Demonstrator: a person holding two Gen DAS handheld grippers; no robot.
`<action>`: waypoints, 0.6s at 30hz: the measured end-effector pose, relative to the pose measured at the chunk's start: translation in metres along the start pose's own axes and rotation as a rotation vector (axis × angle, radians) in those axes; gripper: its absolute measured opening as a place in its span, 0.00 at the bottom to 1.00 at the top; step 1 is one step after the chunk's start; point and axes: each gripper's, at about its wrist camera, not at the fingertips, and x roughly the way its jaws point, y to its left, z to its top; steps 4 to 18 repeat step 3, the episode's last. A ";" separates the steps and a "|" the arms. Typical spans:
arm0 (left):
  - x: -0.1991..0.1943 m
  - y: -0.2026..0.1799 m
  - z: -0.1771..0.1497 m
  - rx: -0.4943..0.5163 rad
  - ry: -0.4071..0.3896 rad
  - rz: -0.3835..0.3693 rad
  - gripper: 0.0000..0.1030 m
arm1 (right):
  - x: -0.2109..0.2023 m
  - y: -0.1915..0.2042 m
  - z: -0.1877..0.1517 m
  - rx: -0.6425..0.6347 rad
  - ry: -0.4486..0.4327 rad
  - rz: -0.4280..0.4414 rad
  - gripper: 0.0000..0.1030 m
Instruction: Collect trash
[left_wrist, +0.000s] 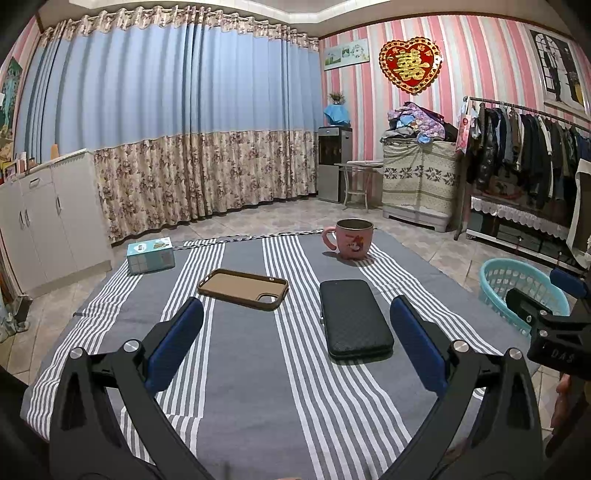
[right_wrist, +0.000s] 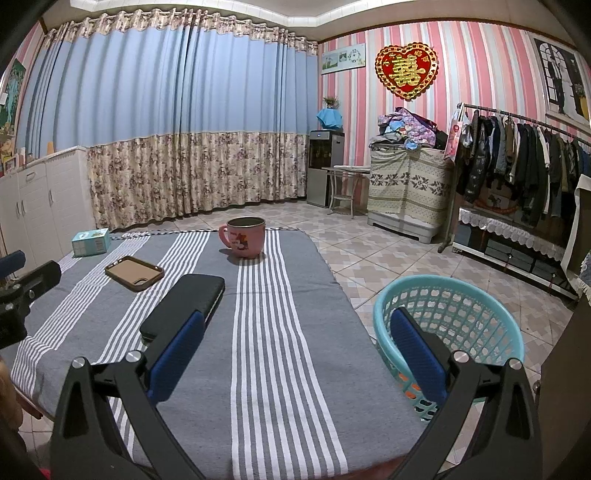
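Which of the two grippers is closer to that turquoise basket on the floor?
Right. The right gripper hangs open at the table's right edge, one finger right above the basket. The left gripper, also open, hovers mid-table, with the basket off to its right.

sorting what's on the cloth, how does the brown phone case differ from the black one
The brown phone case lies hollow side up, showing its tan inside and camera cutout; the black phone case shows a closed, textured dark surface. The brown one lies crosswise, farther left; the black one runs lengthwise, nearer the basket. Both lie flat on the striped cloth.
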 end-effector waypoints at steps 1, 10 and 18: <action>0.000 0.000 0.000 0.001 0.002 -0.002 0.95 | 0.000 0.000 0.000 0.000 0.000 0.000 0.96; 0.000 -0.001 0.000 -0.001 0.005 -0.001 0.95 | -0.001 -0.001 0.000 0.000 -0.001 0.000 0.96; 0.000 -0.001 0.000 -0.001 0.005 -0.001 0.95 | -0.001 -0.001 0.000 0.000 -0.001 0.000 0.96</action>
